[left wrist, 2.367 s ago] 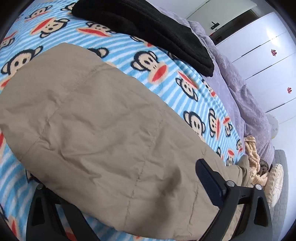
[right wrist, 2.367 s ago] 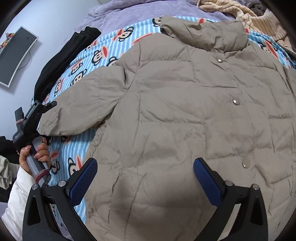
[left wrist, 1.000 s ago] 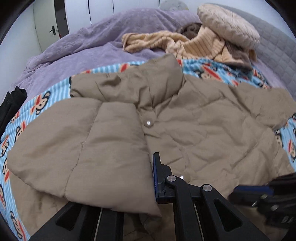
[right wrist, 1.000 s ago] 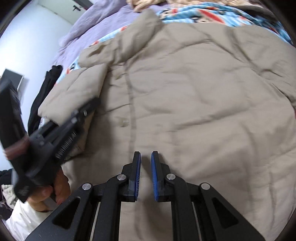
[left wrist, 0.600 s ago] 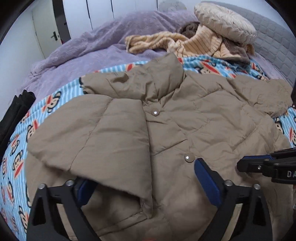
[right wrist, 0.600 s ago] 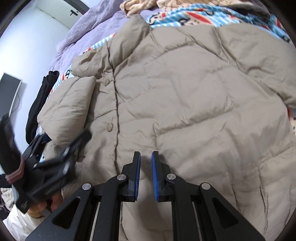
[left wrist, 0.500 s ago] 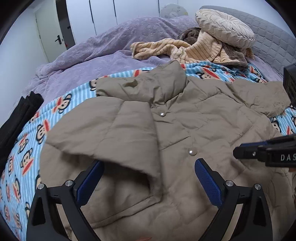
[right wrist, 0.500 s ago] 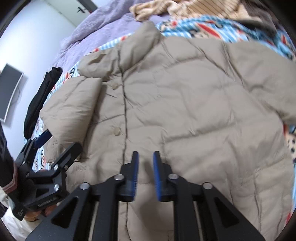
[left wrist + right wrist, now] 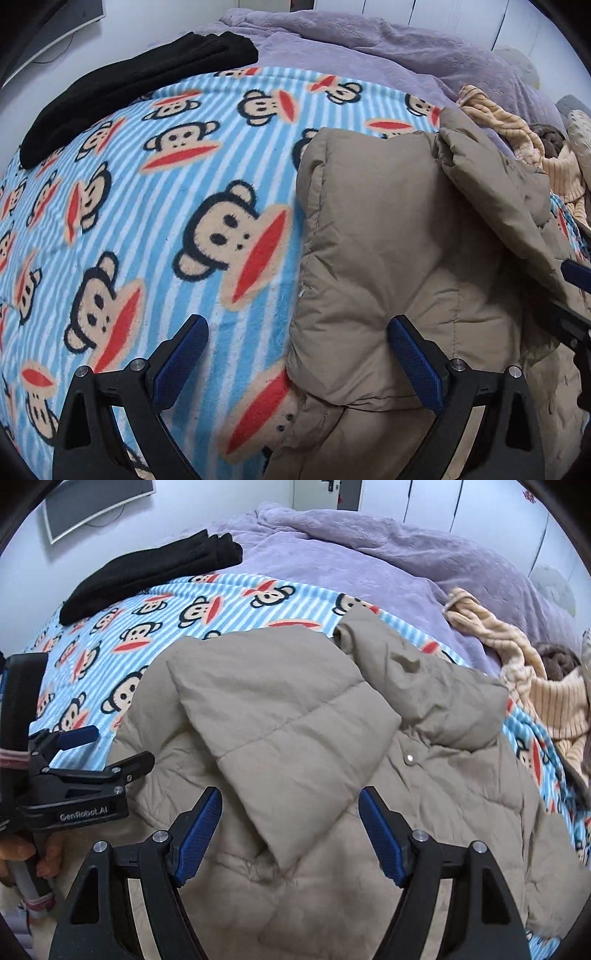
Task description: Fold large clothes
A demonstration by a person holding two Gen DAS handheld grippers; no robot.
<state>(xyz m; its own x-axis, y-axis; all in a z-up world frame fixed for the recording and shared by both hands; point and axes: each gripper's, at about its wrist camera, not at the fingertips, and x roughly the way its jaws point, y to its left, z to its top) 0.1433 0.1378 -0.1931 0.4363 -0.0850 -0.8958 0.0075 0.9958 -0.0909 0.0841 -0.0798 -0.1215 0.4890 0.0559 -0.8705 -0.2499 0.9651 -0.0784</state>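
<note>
A tan puffer jacket (image 9: 424, 805) lies front-up on the monkey-print blanket (image 9: 207, 609), collar toward the far right. Its left sleeve (image 9: 280, 716) is folded in across the chest. My right gripper (image 9: 290, 827) hovers open just over that sleeve's cuff, with nothing between its fingers. In the left wrist view the folded side of the jacket (image 9: 388, 258) fills the right half, and my left gripper (image 9: 297, 358) stands open astride its edge, one finger over blanket (image 9: 147, 221), one over fabric. The left gripper (image 9: 123, 744) also shows at the jacket's left edge, held by a hand (image 9: 22, 853).
A folded black garment (image 9: 129, 85) lies at the blanket's far left corner. A purple blanket (image 9: 369, 554) covers the bed behind. Beige striped knitwear (image 9: 546, 686) is heaped by the collar. A wall screen (image 9: 96, 506) and white wardrobe doors stand beyond.
My right gripper has opened from shut. Both views have swung left toward the jacket's folded sleeve side, and the left gripper has shifted to the jacket's left edge, still open.
</note>
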